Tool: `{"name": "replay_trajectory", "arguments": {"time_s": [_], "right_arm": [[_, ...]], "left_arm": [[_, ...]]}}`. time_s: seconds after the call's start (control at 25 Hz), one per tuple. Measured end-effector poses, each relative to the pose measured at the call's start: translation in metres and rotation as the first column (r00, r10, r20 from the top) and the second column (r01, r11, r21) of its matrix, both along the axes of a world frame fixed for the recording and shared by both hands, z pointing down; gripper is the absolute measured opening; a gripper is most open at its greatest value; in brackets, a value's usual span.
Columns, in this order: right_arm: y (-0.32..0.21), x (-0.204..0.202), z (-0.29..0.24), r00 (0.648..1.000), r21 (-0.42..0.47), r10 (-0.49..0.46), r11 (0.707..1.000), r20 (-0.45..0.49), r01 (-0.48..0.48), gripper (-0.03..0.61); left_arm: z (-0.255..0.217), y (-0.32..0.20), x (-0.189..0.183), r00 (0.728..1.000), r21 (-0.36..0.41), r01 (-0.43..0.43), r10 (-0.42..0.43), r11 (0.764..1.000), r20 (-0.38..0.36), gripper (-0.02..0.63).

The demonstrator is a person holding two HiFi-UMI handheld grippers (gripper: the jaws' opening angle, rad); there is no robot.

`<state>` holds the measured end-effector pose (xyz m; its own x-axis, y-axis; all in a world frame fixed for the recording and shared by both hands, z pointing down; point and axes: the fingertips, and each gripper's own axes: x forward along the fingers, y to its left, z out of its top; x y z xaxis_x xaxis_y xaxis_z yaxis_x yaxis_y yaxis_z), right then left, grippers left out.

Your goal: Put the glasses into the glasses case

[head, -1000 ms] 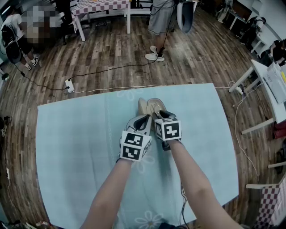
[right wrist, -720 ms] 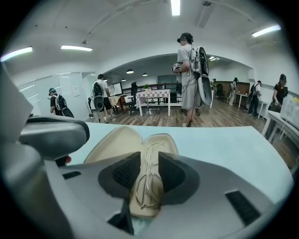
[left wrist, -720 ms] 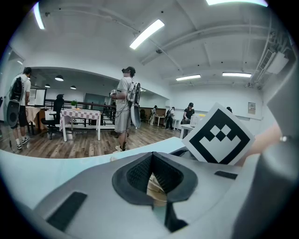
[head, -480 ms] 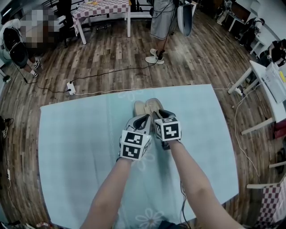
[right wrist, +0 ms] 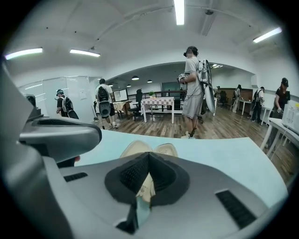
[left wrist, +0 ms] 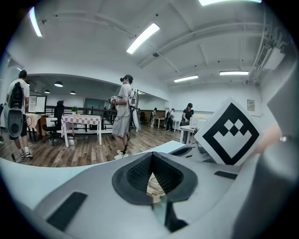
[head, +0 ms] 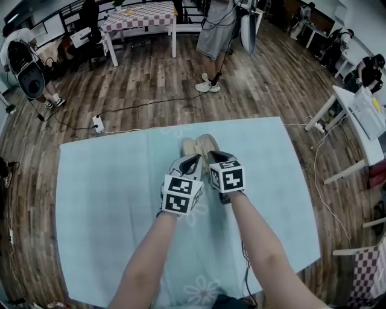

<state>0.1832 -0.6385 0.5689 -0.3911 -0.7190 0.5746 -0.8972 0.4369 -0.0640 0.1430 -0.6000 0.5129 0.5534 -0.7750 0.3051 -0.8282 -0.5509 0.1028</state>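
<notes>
A beige glasses case lies open on the light blue tablecloth, its two halves side by side. In the right gripper view the glasses case shows just past the jaws. I cannot make out the glasses in any view. My left gripper and right gripper hover side by side just behind the case, a little above the cloth. The left gripper has its jaws closed tip to tip with nothing between them. The right gripper is shut too and holds nothing.
A standing person is on the wooden floor beyond the table's far edge. A checkered table stands further back. A power strip with cables lies near the far left corner, and a white desk stands to the right.
Both grippers have stayed side by side behind the case and lifted slightly. The right gripper's jaws have come together. The case has not moved on the cloth.
</notes>
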Motion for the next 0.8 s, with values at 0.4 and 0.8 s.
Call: {"name": "replay_trajectory", "arguments": {"time_s": [0.4, 0.8], "right_arm": [[0.026, 0.001, -0.037, 1.0, 0.064, -0.011, 0.998, -0.014, 0.012, 0.006], [0.062, 0.003, -0.078, 1.0, 0.128, -0.003, 0.992, -0.03, 0.007, 0.006]], "left_arm": [[-0.042, 0.02, 0.0, 1.0, 0.054, -0.012, 0.012, 0.998, 0.001, 0.008], [-0.078, 0.052, 0.001, 0.999, 0.104, -0.032, 0.032, 0.994, 0.002, 0.008]]}}
